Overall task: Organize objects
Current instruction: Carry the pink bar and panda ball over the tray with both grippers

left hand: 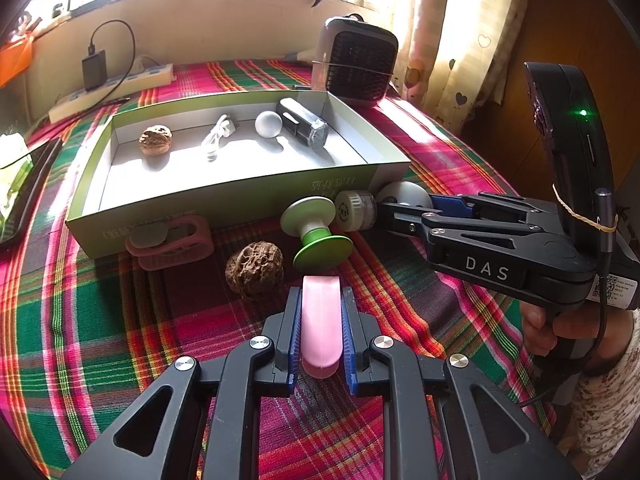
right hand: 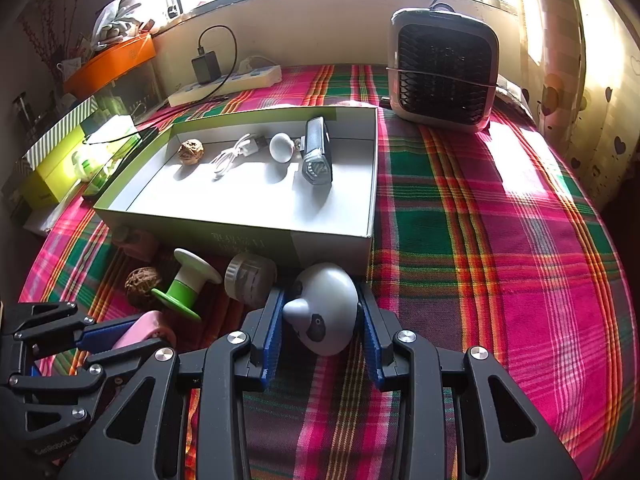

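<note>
My left gripper (left hand: 321,296) is shut on a pink oblong piece (left hand: 321,320) above the plaid cloth. My right gripper (right hand: 322,300) is shut on a white panda-faced dome (right hand: 326,308); it shows at the right of the left wrist view (left hand: 404,196). An open shallow box (left hand: 236,196) holds a walnut (left hand: 155,140), a white cable (left hand: 218,136), a white ball (left hand: 269,124) and a black-and-clear device (left hand: 304,124). In front of the box lie a second walnut (left hand: 255,268), a green-and-white spool (left hand: 316,228), a round ribbed cap (left hand: 354,210) and a pink clip (left hand: 170,242).
A small grey fan heater (right hand: 444,68) stands behind the box at the right. A power strip with a charger (right hand: 224,80) lies at the back wall. Boxes (right hand: 72,152) are stacked at the left edge. Curtains hang at the right.
</note>
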### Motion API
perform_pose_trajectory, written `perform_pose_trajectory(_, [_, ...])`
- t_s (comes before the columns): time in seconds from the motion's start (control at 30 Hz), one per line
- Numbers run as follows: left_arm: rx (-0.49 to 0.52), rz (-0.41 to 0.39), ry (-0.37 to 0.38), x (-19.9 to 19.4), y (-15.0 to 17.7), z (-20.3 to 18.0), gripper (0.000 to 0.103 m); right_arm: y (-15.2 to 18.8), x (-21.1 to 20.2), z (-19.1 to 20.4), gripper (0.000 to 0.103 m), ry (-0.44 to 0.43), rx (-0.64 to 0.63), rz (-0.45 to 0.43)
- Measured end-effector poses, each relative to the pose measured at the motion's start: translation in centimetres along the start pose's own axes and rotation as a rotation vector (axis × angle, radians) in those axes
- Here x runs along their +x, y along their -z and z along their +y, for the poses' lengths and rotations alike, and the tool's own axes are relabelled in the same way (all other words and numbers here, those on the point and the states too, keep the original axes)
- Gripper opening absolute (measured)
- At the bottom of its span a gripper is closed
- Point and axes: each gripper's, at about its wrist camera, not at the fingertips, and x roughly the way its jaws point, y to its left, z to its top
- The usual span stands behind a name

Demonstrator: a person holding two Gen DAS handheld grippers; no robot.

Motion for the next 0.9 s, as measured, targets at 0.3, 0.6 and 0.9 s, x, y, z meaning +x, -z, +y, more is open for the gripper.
perform_pose_trajectory(0.3, [-0.011,-0.001,-0.008,-0.3,0.0,0.3,0.016,0.2,-0.2,-0.2,0.036,-0.002,0.013,-0.005])
perform_pose_trajectory(0.6, [-0.019,-0.021,-0.014,-1.1,-0.2,0.4,0.016,0.4,-0.9,-0.2,0.036,-0.010,0.027,-0.017])
perform_pose_trajectory(0.9, [-0.018,-0.043,-0.019,-2.1,-0.6,0.4,0.016,0.4,-1.7,-0.2,0.036,-0.012,0.042,-0.036])
